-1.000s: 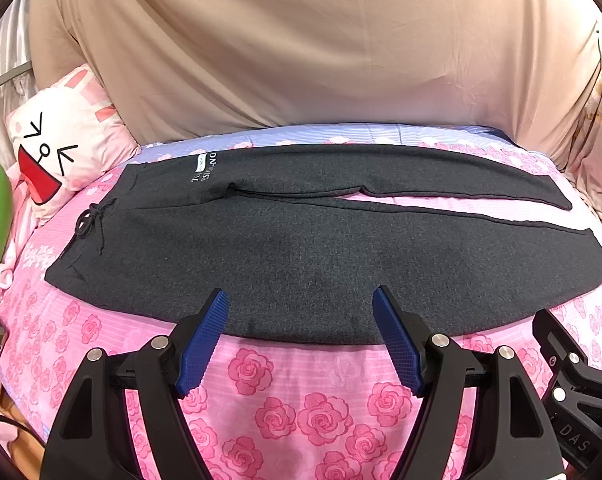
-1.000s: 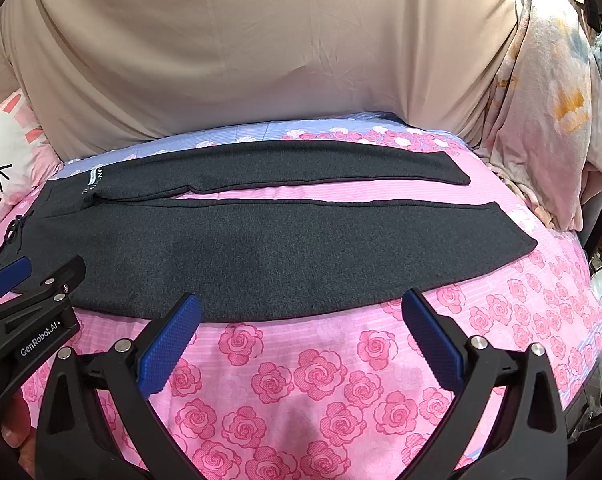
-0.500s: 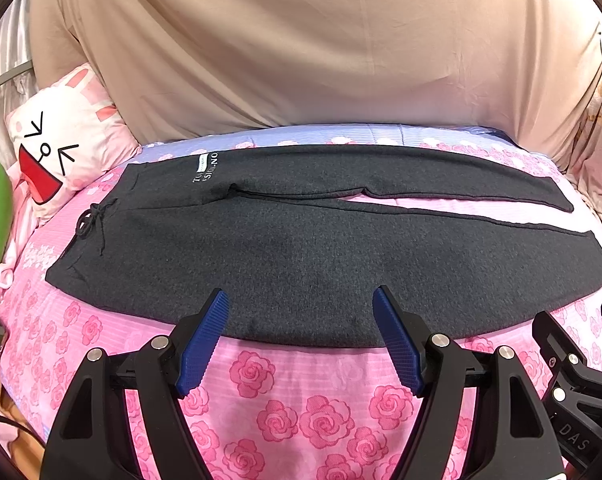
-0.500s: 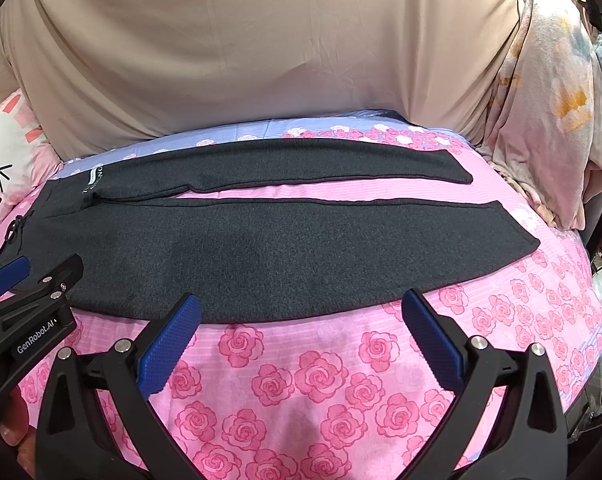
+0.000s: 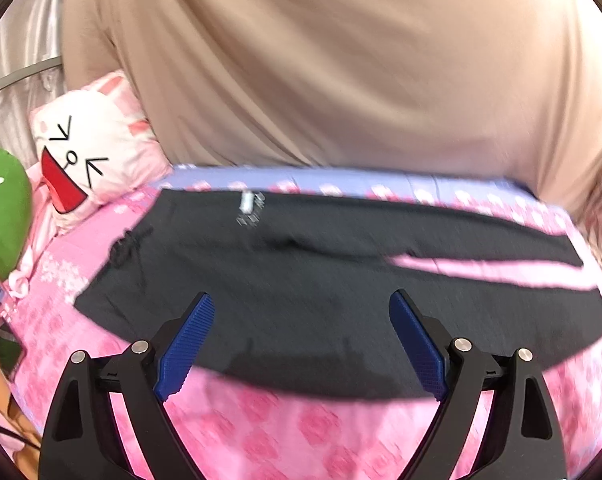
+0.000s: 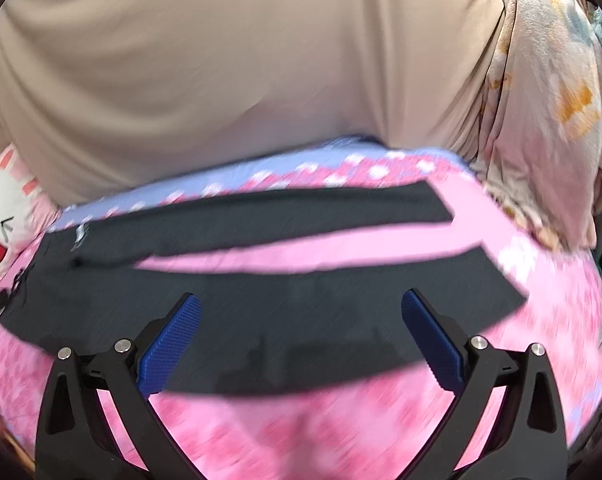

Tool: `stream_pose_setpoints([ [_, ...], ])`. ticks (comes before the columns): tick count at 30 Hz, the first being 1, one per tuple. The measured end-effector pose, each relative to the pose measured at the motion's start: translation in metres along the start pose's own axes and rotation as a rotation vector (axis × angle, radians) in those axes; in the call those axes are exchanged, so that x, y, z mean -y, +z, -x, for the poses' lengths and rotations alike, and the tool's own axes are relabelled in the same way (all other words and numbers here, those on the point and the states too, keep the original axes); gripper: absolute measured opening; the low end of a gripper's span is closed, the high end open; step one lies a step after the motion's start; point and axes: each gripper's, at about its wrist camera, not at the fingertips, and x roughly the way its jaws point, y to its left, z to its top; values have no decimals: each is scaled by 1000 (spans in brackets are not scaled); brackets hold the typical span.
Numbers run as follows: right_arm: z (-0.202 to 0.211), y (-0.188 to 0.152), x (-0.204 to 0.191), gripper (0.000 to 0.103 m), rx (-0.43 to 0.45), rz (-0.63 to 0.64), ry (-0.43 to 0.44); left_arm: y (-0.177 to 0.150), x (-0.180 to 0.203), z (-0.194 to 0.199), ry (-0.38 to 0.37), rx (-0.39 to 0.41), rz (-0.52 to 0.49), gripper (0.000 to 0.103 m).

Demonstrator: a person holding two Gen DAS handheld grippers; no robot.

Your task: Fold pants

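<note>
Dark grey pants (image 5: 301, 280) lie flat and unfolded across the pink rose-print bedspread (image 5: 285, 432), waistband and drawstring toward the cartoon-face pillow (image 5: 89, 160), both legs running out to the right with a strip of pink showing between them. No fold made yet, as I read it. What has changed: a second ago both cameras sat back from the near hem with a wide band of roses in front; now both frames are smeared with motion and the near leg fills the space between the fingers. My left gripper (image 5: 301, 340) has just been opening wider, its jaws spread full with nothing between them but the view of cloth beyond. My right gripper (image 6: 301, 340) is equally wide and empty. Blur makes it hard to say, but the pads appear above the fabric, not touching. I judge this as the approach to the near leg's edge, the first grab for folding it over the far leg.
</note>
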Motion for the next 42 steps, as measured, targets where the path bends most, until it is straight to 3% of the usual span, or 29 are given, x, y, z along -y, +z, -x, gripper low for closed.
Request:
stream_pose_setpoints([
  [3,-46,25,36,96,-15,22,-32,23,-22,-17,57,14,8,87],
  [4,-67,34,50,88,-35,25,-48,30,-29,-25,88,19,8,87],
  [5,-87,42,64,70,-59,11,-41,38,-38,-34,121,28,7,87],
  [6,-107,50,79,65,-82,-16,-29,44,-46,-42,149,29,12,87],
  [10,-167,72,121,65,-136,-82,-57,68,-87,-82,200,-2,60,87],
  [14,-217,87,146,66,-183,-107,-118,83,-115,-118,299,0,60,87],
  [19,-264,95,164,70,-259,-140,-138,95,-150,-163,301,-55,119,87],
  [21,-271,95,161,72,-258,-118,-145,100,-168,-184,295,-78,164,87],
  [22,-270,95,158,64,-256,-110,-128,103,-177,-194,299,-95,186,87],
  [24,-265,96,157,35,-248,-119,-58,111,-191,-217,297,-129,205,87],
  [25,-264,96,158,5,-245,-139,-7,115,-195,-226,301,-135,203,87],
  [29,-247,93,142,6,-199,-84,-28,132,-215,-273,360,-175,198,87],
  [36,-217,88,130,6,-148,-79,-39,139,-262,-347,342,-311,395,86],
  [37,-214,87,129,6,-147,-81,-42,138,-265,-353,353,-323,403,82],
  [39,-211,85,128,6,-143,-86,-51,133,-269,-371,325,-381,418,39],
  [40,-211,85,127,6,-141,-89,-54,130,-270,-375,305,-402,429,39],
  [42,-206,84,126,6,-130,-96,-57,134,-266,-367,351,-357,396,6],
])
